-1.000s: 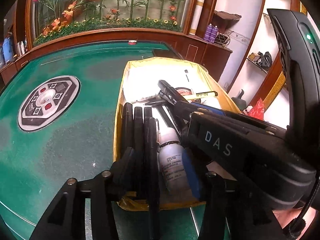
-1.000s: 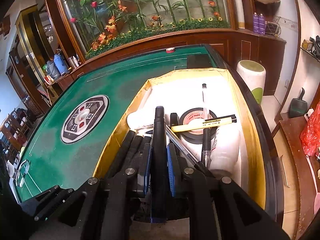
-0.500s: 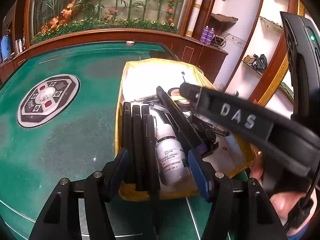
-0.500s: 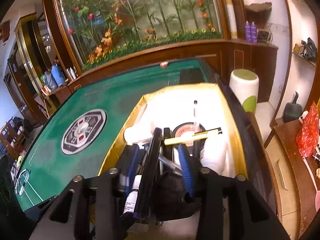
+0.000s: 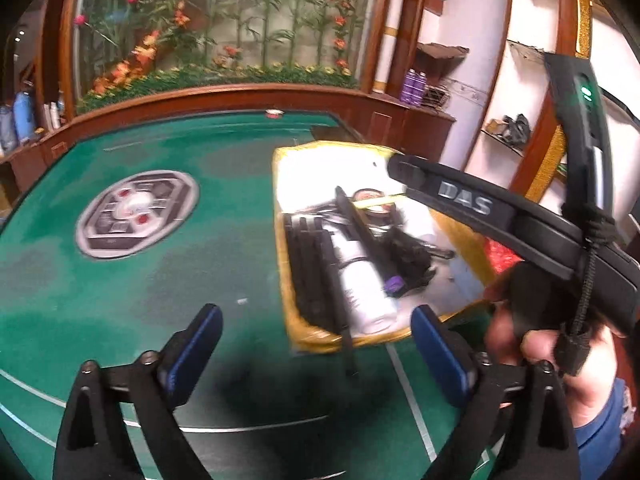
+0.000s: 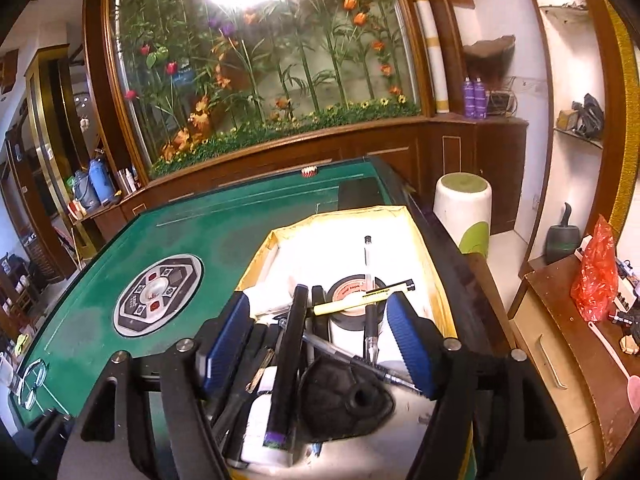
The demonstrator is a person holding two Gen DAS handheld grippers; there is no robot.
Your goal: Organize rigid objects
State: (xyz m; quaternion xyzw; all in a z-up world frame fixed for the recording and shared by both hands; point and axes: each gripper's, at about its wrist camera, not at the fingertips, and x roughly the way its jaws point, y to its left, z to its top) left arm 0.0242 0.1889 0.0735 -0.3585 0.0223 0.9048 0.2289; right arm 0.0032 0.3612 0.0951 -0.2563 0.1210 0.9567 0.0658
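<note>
Both the left gripper [image 5: 316,336] and the right gripper [image 6: 320,344] have just been opening and hold nothing, because the long black sticks [image 6: 290,356] now lie tidy in the yellow-edged tray [image 6: 434,268] at the green table's [image 5: 120,280] right edge.

Left gripper [image 5: 316,342] jaws just opened wide, nothing between them. Yellow tray [image 5: 286,280] of black sticks [image 5: 310,264] sits beyond on green table [image 5: 120,288].
</note>
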